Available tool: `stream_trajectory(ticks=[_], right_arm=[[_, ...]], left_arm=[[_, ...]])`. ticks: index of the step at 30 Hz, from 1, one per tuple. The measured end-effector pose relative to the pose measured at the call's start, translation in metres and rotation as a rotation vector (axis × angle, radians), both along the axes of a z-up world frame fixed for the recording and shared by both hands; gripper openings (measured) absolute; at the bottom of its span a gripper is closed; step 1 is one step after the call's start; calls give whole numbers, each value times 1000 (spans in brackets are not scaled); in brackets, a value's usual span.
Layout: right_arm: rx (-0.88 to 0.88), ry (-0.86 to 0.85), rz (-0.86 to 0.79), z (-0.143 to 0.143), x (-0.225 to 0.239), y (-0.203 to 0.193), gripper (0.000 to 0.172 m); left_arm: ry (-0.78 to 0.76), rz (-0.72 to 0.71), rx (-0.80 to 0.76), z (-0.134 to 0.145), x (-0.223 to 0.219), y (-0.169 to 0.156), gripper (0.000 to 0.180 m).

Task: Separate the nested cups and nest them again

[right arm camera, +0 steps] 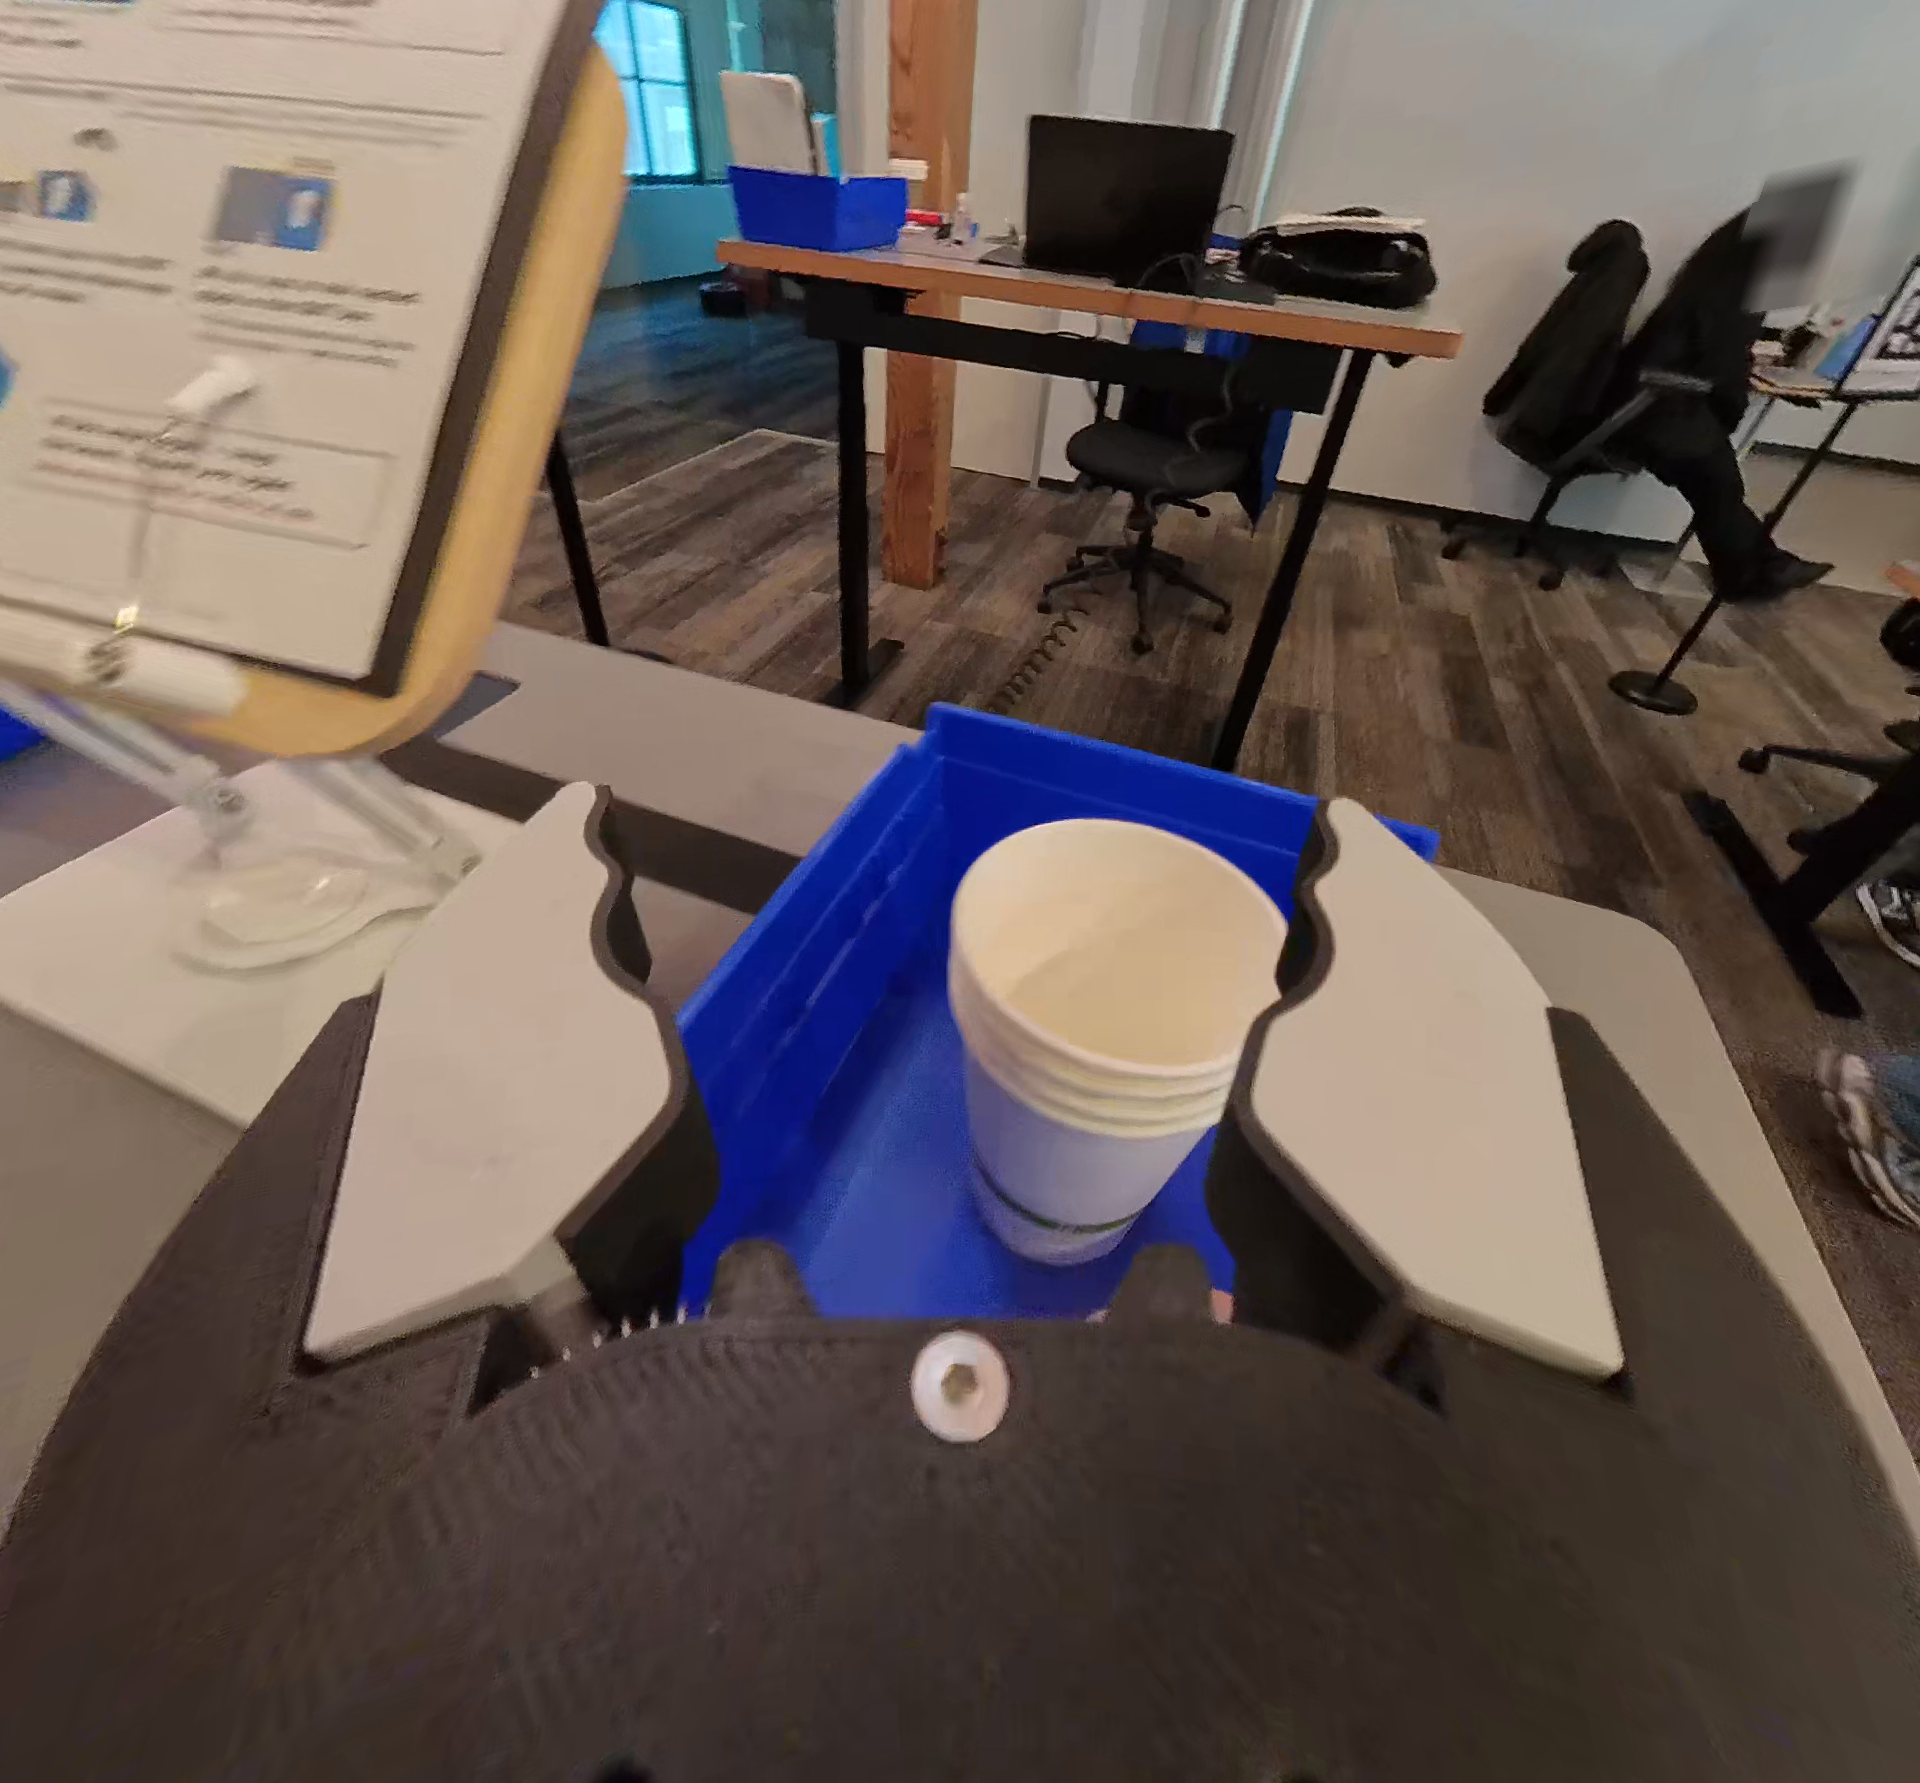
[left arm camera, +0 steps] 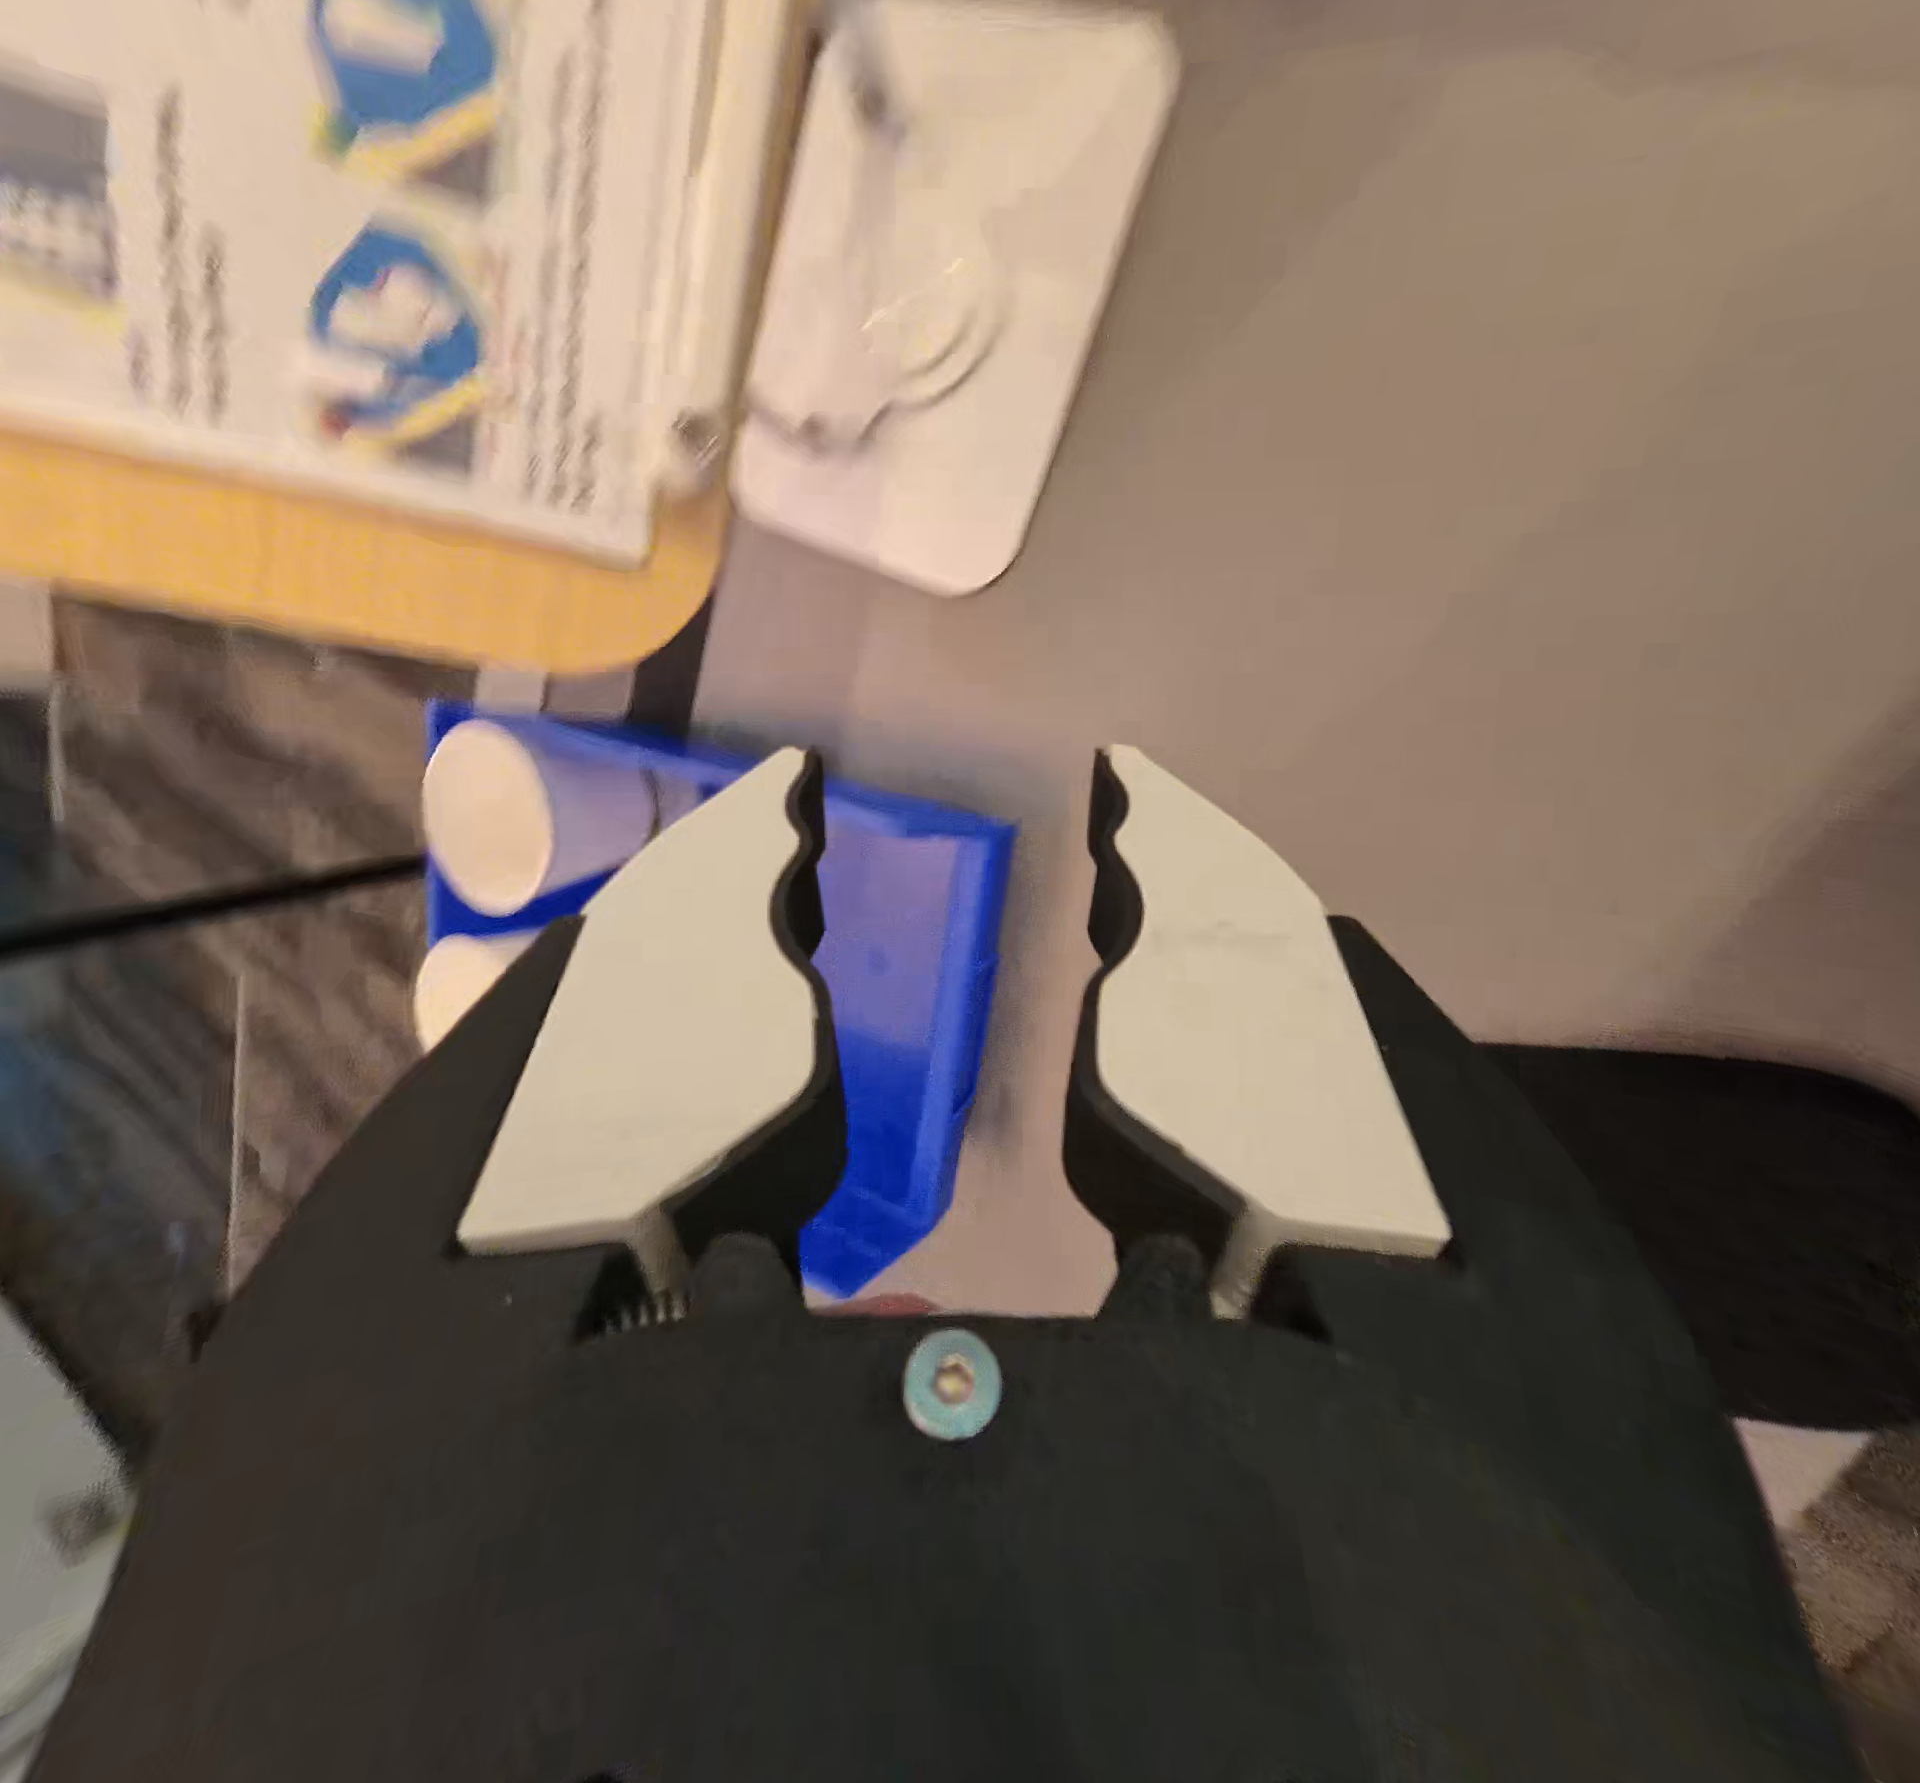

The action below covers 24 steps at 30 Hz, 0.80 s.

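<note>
Nearest, right gripper (right arm camera: 956, 886) spread wide over a blue bin (right arm camera: 831, 985), nothing clamped; nested paper cups (right arm camera: 1101, 1037) upright inside, rim beside the right finger with the left finger well clear. Left gripper (left arm camera: 956, 798) parted and bare above the grey table (left arm camera: 1455, 590). Just beyond, an instruction board (right arm camera: 260, 279) on a clear stand (right arm camera: 281, 860). Farther off: wood-plank floor (right arm camera: 727, 528), desk (right arm camera: 1091, 289) bearing a laptop (right arm camera: 1127, 195), office chair (right arm camera: 1153, 486), wooden post (right arm camera: 930, 227), seated person (right arm camera: 1714, 403).

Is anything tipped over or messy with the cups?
Nothing stands out. The stack of paper cups stands upright in the blue bin on the grey table, rims lined up neatly. Nothing is spilled. The right gripper is open around the stack, not squeezing it. The left view is blurry.
</note>
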State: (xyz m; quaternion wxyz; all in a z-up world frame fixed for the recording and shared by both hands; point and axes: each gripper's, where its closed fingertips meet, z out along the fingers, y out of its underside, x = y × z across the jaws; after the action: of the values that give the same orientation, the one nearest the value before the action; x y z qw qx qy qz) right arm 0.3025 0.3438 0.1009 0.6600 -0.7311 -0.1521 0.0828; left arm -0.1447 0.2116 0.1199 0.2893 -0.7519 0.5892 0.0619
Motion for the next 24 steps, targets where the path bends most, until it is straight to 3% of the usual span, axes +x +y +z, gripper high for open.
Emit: stream_trajectory(ticks=[6,10,13,19,21,24], right_arm=[[2,-25,93,3,-40,-48,115],[3,-46,138,3,-69,-71,113],[-16,-62,163,3,-91,-85,112],[-95,-73,230,-16,-135,-98,113],[-101,-84,246,-16,-149,-103,113],[-110,-107,270,-20,-171,-107,113]], left_arm=[[43,270,95,-16,-99,84,54],[181,358,106,-44,-170,132,56],[177,391,83,-68,-203,163,54],[149,376,29,-110,-225,213,44],[146,372,-6,-119,-230,219,36],[163,428,-95,-139,-245,223,41]])
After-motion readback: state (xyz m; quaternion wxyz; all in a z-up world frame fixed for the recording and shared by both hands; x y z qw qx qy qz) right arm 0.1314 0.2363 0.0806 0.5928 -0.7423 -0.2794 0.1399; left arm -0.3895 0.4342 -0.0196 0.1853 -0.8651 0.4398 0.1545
